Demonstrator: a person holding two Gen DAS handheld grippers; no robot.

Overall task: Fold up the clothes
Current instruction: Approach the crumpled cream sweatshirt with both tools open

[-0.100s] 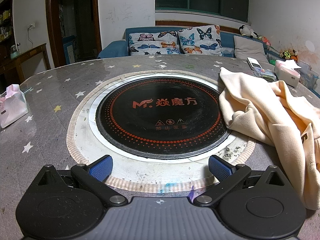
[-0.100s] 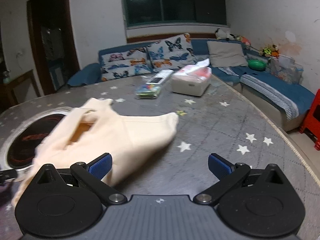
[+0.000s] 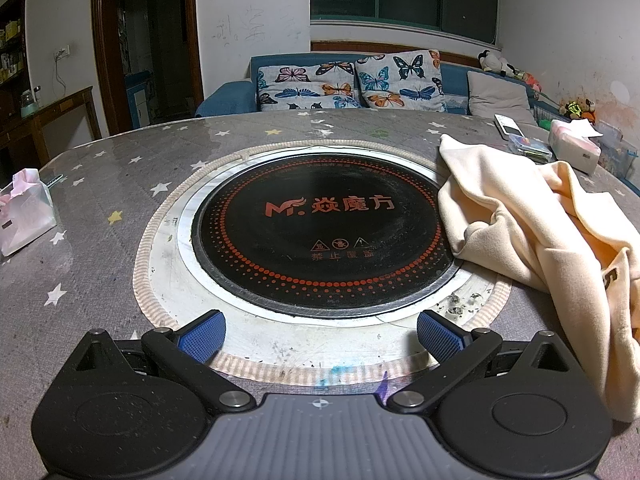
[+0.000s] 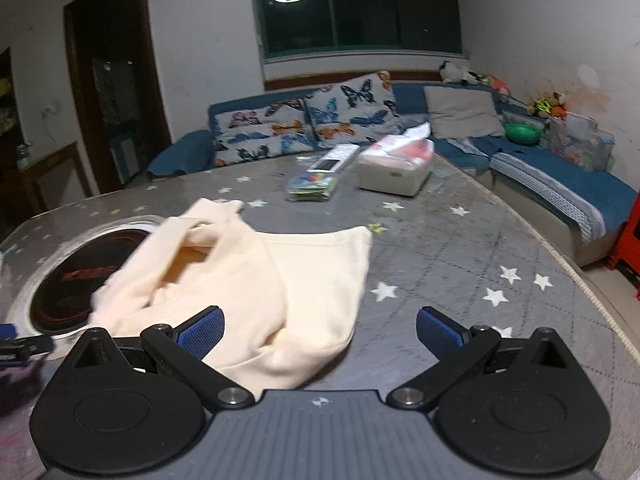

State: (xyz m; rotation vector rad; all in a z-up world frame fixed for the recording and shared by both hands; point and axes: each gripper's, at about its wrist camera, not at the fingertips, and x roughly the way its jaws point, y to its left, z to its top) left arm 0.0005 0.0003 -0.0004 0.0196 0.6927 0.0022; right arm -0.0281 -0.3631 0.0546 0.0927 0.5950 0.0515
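Observation:
A cream garment lies crumpled on the grey star-patterned table, its left edge overlapping the round black cooktop. My left gripper stands open over the cooktop's near rim, with the garment off to its right and nothing between its blue pads. In the right wrist view the same garment lies in a heap ahead and to the left. My right gripper is open, its left pad just above the cloth's near edge, not pressing on it. The cloth's far side is hidden by folds.
A tissue box, a remote and a small colourful packet sit at the table's far side. A pink-white bag stands at the left. The table edge curves along the right, with a blue sofa beyond.

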